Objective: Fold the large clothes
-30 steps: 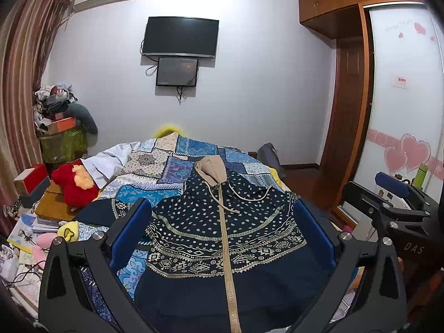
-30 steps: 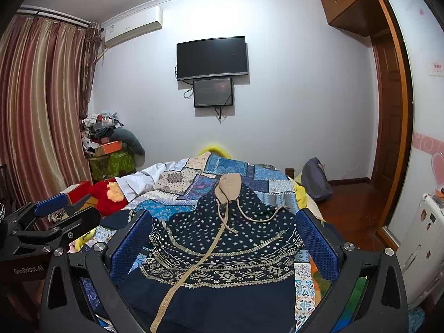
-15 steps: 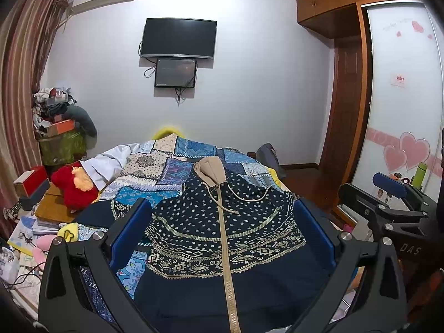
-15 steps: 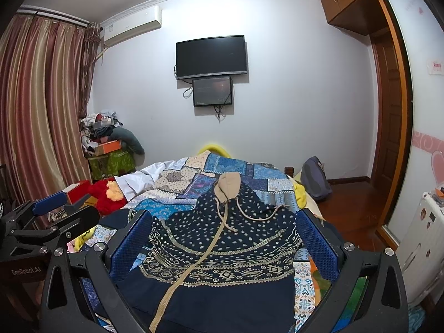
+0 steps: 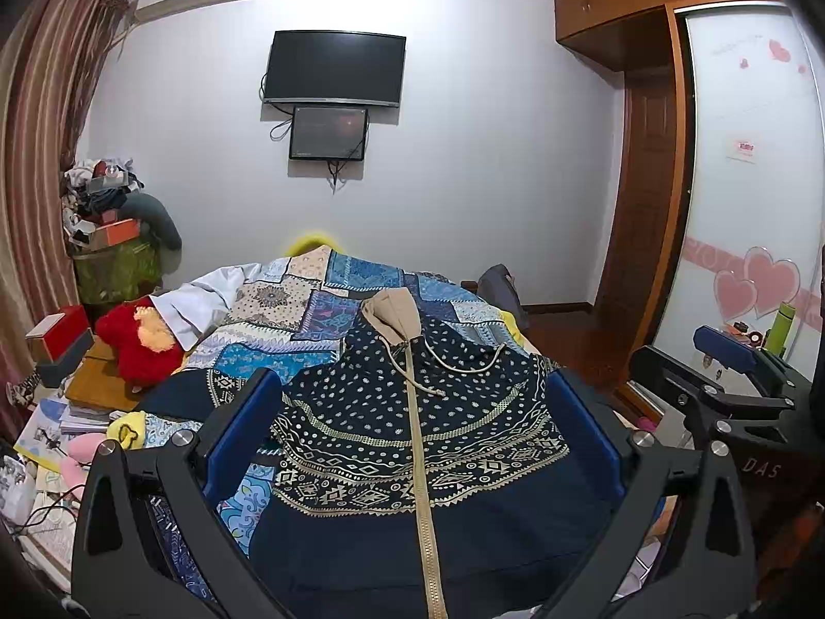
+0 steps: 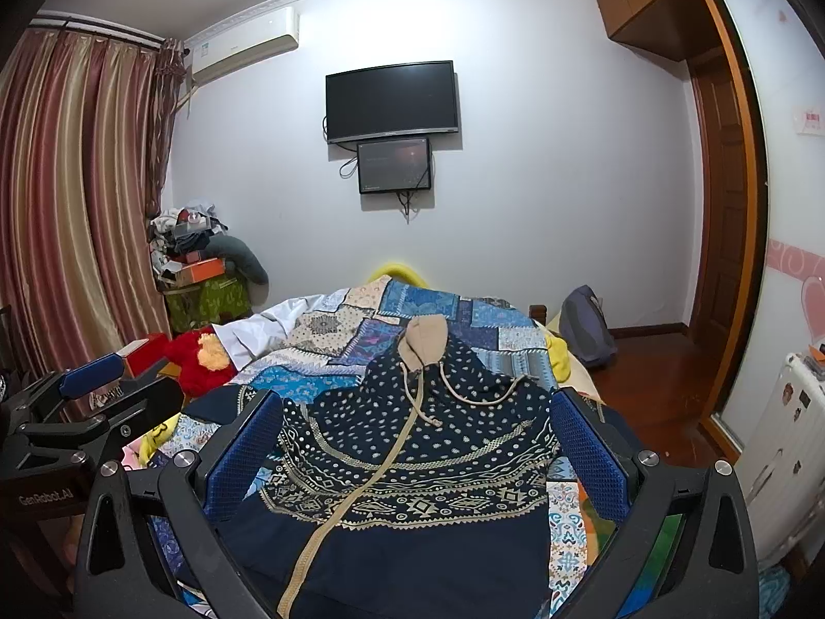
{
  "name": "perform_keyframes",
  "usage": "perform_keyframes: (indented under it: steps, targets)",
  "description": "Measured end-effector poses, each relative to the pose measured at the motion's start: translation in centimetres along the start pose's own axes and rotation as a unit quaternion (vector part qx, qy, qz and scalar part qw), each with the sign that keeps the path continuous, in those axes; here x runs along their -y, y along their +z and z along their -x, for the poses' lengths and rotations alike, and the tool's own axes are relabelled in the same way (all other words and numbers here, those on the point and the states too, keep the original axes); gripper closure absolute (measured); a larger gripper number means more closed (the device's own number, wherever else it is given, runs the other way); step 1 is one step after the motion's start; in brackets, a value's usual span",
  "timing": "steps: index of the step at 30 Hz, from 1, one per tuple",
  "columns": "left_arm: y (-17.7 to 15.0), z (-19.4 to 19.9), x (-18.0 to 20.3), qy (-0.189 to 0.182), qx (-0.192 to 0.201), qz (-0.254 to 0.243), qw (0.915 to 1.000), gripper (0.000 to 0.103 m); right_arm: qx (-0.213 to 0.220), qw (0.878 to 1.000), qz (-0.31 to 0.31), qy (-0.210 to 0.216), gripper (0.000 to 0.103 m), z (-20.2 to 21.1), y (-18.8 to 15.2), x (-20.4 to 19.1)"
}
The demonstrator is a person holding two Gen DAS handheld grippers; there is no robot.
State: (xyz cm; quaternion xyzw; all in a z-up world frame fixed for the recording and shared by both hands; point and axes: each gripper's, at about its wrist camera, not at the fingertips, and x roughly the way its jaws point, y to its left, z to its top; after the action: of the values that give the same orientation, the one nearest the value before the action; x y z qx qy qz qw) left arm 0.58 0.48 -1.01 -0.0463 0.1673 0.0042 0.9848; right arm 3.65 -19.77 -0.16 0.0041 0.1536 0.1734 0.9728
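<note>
A navy hooded jacket point(image 5: 412, 443) with beige patterns, a beige zip and a beige hood point(image 5: 394, 317) lies spread flat on the bed, hood towards the far wall. It shows in the right wrist view too, the jacket point(image 6: 412, 464) lying below me. My left gripper point(image 5: 412, 402) hovers open above the jacket's chest, nothing between its blue pads. My right gripper point(image 6: 417, 412) is open as well, over the same garment and holding nothing. The right gripper also appears at the edge of the left wrist view point(image 5: 732, 361), and the left gripper at the edge of the right wrist view point(image 6: 93, 376).
A patchwork quilt point(image 5: 309, 309) covers the bed. A red plush toy point(image 5: 136, 345), boxes and books lie at the left. A cluttered green stand point(image 5: 113, 263) fills the far left corner. A backpack point(image 6: 585, 327) sits on the wooden floor; a wardrobe point(image 5: 747, 206) stands at the right.
Both views have barely shifted; the grippers stay open above the jacket and the jacket has not moved.
</note>
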Motion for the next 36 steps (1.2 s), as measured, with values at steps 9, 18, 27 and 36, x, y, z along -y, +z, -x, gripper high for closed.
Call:
perform_keyframes:
  steps: [9,18,27,36]
  targets:
    - [0.1,-0.3,-0.1,0.001,-0.004,0.003,1.0000,0.000,-0.004,1.000,0.002,0.001,0.000,-0.1,0.3,-0.3]
    - [0.1,-0.4,-0.3,0.003,-0.005,0.003,1.0000,0.000,-0.004,1.000,0.002,0.001,0.000,-0.2,0.3,-0.3]
    - [0.0,-0.5,-0.3,0.003,-0.005,0.003,1.0000,0.000,-0.006,1.000,0.002,0.003,0.000,-0.3,0.2,-0.3]
    - [-0.1,-1.1,-0.8,0.007,-0.006,0.006,0.9999,0.000,-0.011,1.000,0.003,-0.003,0.000,-0.6,0.3,-0.5]
